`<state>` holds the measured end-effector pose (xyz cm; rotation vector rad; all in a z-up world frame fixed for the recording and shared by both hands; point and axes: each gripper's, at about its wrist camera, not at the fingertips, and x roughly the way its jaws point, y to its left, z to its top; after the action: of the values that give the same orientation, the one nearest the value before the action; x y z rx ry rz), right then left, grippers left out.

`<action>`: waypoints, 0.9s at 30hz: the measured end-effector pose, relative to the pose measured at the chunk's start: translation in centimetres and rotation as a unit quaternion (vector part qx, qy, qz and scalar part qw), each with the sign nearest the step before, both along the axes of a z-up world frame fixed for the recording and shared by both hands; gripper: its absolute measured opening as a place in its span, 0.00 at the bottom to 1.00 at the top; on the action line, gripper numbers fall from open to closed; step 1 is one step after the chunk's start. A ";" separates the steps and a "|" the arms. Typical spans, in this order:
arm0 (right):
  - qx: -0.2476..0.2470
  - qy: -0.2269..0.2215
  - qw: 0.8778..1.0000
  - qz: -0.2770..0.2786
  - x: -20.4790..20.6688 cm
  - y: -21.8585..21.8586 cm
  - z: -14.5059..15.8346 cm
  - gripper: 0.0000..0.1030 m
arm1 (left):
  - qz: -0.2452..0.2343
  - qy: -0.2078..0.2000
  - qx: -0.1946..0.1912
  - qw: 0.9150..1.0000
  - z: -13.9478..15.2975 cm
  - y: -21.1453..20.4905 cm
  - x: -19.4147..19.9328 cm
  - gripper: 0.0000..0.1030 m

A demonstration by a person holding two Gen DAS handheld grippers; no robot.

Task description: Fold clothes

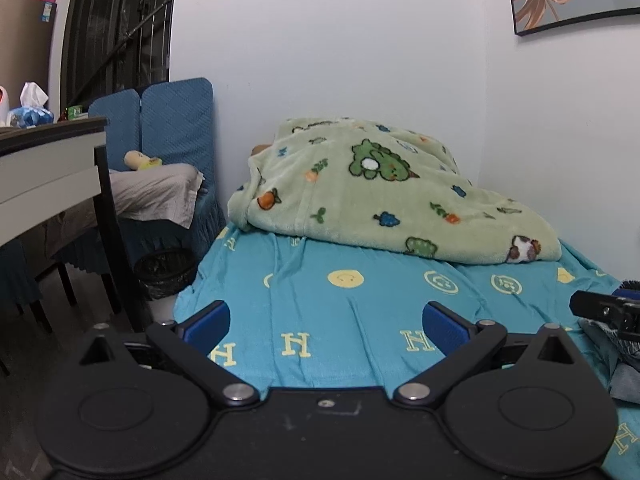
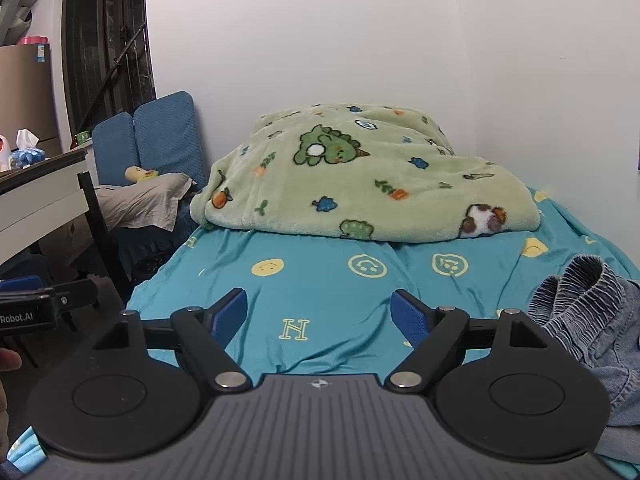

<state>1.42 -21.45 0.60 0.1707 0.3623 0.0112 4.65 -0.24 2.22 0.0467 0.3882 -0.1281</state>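
**Both grippers spread, denim bunched at the right**

Left gripper (image 1: 326, 330) and right gripper (image 2: 318, 316) hover over the teal bedsheet (image 2: 320, 292), jaws spread wide, nothing between them. The denim garment (image 2: 592, 320) lies crumpled at the right edge, elastic waistband (image 2: 576, 280) puckered on top. It looks soft, floppy and fairly light; that waistband seems the firmest place to pinch. A green fleece blanket (image 2: 360, 184) heaps behind, limiting room to spread; a desk (image 1: 48, 160) stands left.
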 end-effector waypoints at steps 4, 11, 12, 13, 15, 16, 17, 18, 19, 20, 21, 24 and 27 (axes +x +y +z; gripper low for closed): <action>-0.002 0.003 1.000 0.002 0.2 0.2 -0.3 0.82 | -0.002 0.003 0.006 1.000 -0.4 -0.2 0.1 1.00; -0.012 0.004 1.000 -0.001 0.6 0.5 -0.9 0.99 | -0.004 0.004 0.014 1.000 -0.9 -0.5 0.1 1.00; -0.014 0.004 1.000 -0.001 0.6 0.6 -1.0 1.00 | -0.004 0.004 0.014 1.000 -1.0 -0.6 0.1 1.00; -0.015 0.004 1.000 -0.002 0.7 0.6 -1.1 1.00 | -0.004 0.003 0.015 1.000 -1.0 -0.6 0.1 1.00; -0.017 0.004 1.000 -0.006 0.6 0.6 -1.3 1.00 | -0.003 0.003 0.016 1.000 -1.2 -0.7 0.1 1.00; -0.015 0.004 1.000 -0.007 0.6 0.5 -1.4 1.00 | -0.004 0.003 0.017 1.000 -1.3 -0.7 0.1 1.00; -0.013 0.005 1.000 -0.007 0.7 0.5 -1.5 1.00 | -0.005 0.002 0.017 1.000 -1.3 -0.8 0.1 1.00; -0.016 0.005 1.000 -0.009 0.7 0.5 -1.6 1.00 | -0.004 0.002 0.019 1.000 -1.3 -0.8 0.1 1.00; -0.019 0.006 1.000 -0.010 0.7 0.5 -1.6 1.00 | -0.004 0.001 0.020 1.000 -1.3 -0.9 0.1 1.00; -0.021 0.006 1.000 -0.011 0.7 0.5 -1.7 1.00 | -0.003 0.000 0.022 1.000 -1.4 -0.9 0.1 1.00; -0.022 0.008 1.000 -0.011 0.8 0.5 -1.8 1.00 | -0.003 -0.001 0.025 1.000 -1.4 -1.0 0.0 1.00; -0.023 0.012 1.000 -0.010 0.8 0.6 -2.0 1.00 | -0.002 -0.001 0.025 1.000 -1.5 -1.0 0.0 1.00; -0.024 0.014 1.000 -0.011 0.9 0.7 -2.1 1.00 | -0.002 0.000 0.023 1.000 -1.6 -1.0 0.0 1.00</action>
<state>2.31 -20.80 -1.48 0.1270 0.3889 -0.0221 4.68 -1.23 0.64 0.0933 0.3916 -0.1228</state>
